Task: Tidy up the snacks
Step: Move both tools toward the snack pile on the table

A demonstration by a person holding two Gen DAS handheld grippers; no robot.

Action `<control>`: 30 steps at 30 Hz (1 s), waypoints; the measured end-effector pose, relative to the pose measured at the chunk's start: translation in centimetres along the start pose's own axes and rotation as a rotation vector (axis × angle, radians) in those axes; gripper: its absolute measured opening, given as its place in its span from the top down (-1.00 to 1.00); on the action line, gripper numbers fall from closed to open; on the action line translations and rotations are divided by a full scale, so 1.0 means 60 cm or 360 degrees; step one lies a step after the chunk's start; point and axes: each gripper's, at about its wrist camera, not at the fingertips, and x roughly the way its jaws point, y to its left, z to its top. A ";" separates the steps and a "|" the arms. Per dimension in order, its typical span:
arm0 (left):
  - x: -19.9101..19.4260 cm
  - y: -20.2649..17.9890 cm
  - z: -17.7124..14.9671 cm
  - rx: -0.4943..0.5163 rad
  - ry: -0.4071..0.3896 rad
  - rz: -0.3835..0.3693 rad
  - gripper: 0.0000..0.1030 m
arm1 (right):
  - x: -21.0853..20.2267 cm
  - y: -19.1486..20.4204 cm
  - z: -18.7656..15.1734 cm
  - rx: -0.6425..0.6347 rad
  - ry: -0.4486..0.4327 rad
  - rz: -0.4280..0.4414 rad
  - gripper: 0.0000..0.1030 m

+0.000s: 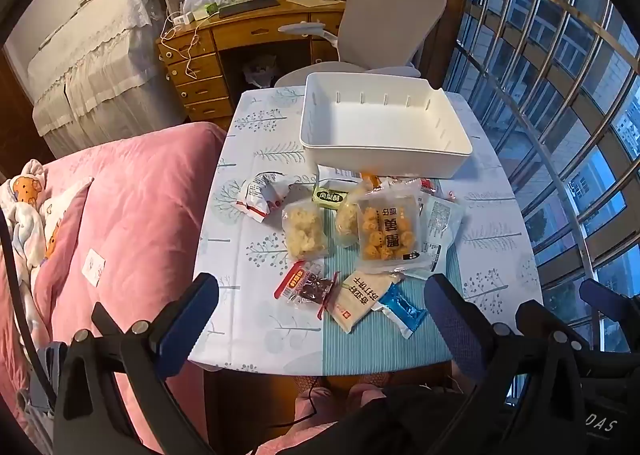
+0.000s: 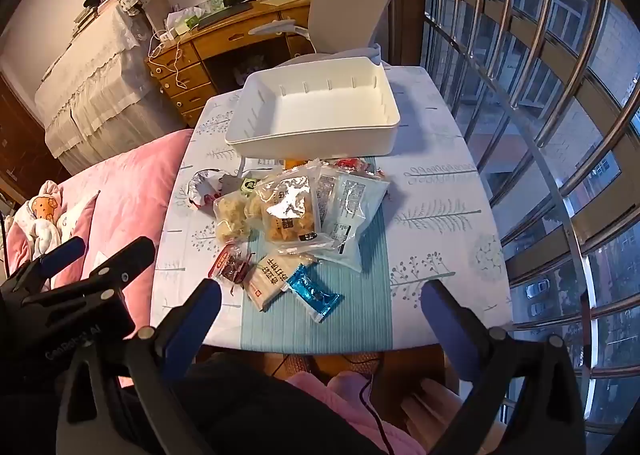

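Left tongs (image 1: pixel 322 311) gape released above the bench (image 1: pixel 256 319) edge, snack packets (image 1: pixel 352 239) ahead and the white bin (image 1: pixel 384 123) beyond; right tongs (image 2: pixel 320 313) likewise spread wide, packets ahead, bin beyond.

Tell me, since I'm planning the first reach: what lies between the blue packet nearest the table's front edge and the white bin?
The rest of the snack pile: in both views, the orange puff bag and pale packets lie between blue packet and white bin.
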 end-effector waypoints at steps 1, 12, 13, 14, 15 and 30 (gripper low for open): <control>0.000 0.000 0.000 -0.0002 0.0002 -0.0005 -0.98 | 0.000 -0.001 0.001 0.0002 0.0000 0.0002 -0.96; -0.009 -0.002 -0.018 -0.0009 -0.0003 -0.0004 -0.97 | 0.008 -0.007 -0.005 -0.0024 -0.0011 -0.0004 -0.96; -0.004 -0.002 -0.013 -0.0014 0.0007 -0.0009 -0.97 | 0.009 -0.008 0.001 -0.0031 -0.0004 -0.0006 -0.96; -0.004 -0.001 -0.014 -0.0015 0.0008 -0.0009 -0.97 | 0.009 -0.007 0.001 -0.0029 -0.0001 -0.0009 -0.96; -0.005 -0.001 -0.016 -0.0016 0.0006 -0.0002 -0.97 | 0.007 -0.008 0.001 -0.0040 -0.0002 -0.0011 -0.96; 0.013 -0.016 -0.016 -0.0094 0.0026 0.0064 -0.97 | 0.009 -0.015 0.002 -0.0148 -0.0031 0.0024 -0.96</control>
